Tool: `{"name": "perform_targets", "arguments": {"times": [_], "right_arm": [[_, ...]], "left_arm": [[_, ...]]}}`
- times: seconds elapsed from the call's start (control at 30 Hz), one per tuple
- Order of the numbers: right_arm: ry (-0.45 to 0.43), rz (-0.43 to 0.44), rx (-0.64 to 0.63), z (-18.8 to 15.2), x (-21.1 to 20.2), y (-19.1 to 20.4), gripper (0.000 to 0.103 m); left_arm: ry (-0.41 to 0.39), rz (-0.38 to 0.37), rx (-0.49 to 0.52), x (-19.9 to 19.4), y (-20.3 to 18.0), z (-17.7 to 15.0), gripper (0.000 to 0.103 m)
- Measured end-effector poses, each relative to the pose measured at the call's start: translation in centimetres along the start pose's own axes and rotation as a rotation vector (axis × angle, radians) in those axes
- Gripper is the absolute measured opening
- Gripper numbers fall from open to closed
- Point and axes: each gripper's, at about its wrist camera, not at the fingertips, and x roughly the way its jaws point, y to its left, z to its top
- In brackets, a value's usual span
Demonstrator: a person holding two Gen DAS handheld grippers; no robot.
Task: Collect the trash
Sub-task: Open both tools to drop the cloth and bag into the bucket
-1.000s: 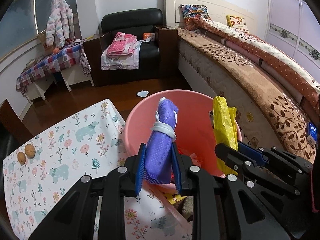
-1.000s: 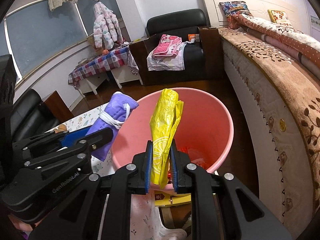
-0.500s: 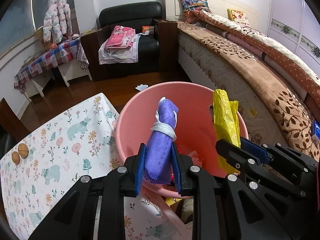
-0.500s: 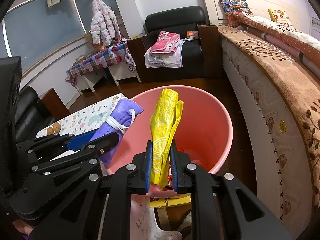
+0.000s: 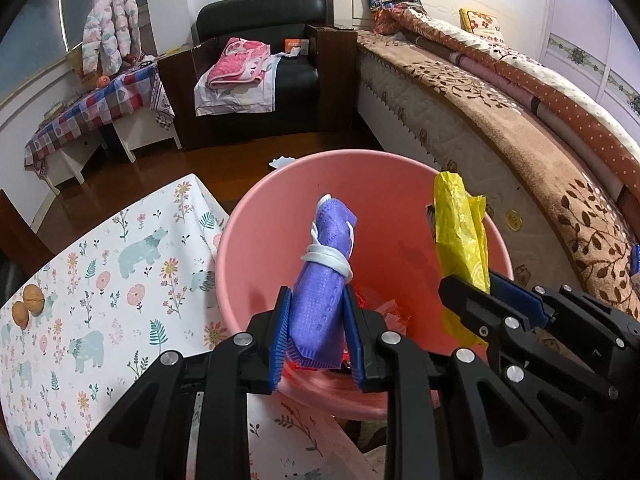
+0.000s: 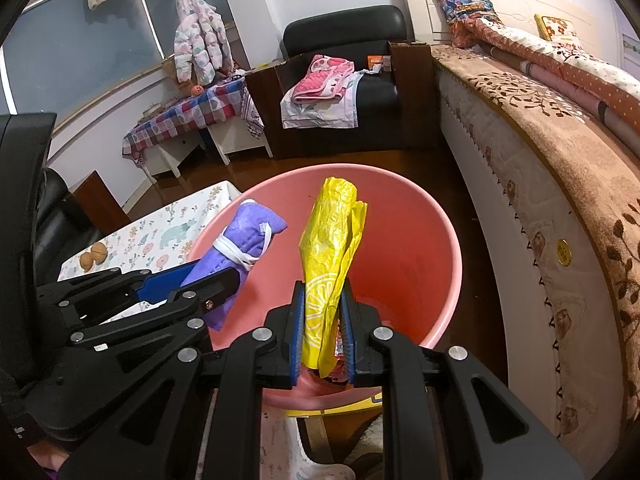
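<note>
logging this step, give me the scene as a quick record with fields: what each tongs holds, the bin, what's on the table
left tongs: shut on purple face mask, rolled and bound with its white strap, above the bin
right tongs: shut on yellow plastic bag, above the bin
bin: pink bucket, some wrappers at the bottom
table: floral tablecloth, two walnuts

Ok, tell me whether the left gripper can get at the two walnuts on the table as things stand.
Probably not yet: the left gripper is shut on the rolled purple mask over the pink bucket. The path to the walnuts looks clear.
</note>
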Motion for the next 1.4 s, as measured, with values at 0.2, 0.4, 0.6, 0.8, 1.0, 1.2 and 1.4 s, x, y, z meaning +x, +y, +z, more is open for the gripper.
{"name": "perform_targets", "arguments": {"times": [0.2, 0.4, 0.6, 0.8, 1.0, 1.2, 1.4], "right_arm": [[0.017, -0.006, 0.002, 0.1, 0.7, -0.2, 0.017], [0.029, -0.009, 0.001, 0.2, 1.3, -0.3, 0.017], [0.036, -0.011, 0.003, 0.2, 1.6, -0.5, 0.017], [0.041, -0.01, 0.004, 0.2, 1.8, -0.5, 0.017], [0.042, -0.008, 0.006, 0.3, 2.0, -0.4, 0.017], [0.059, 0.001, 0.02, 0.2, 2.5, -0.4, 0.017], [0.065, 0.007, 0.026, 0.1, 2.6, -0.5, 0.018]], "left_arm": [[0.021, 0.006, -0.013, 1.1, 0.3, 0.1, 0.025], [0.038, -0.01, -0.033, 1.9, 0.8, 0.2, 0.032], [0.036, -0.025, -0.056, 1.9, 1.4, 0.3, 0.043], [0.036, -0.025, -0.069, 1.9, 1.8, 0.1, 0.044], [0.036, -0.024, -0.071, 1.7, 1.9, -0.1, 0.045], [0.033, -0.029, -0.071, 1.7, 1.9, -0.1, 0.045], [0.032, -0.029, -0.071, 1.5, 1.9, -0.1, 0.045]]}}
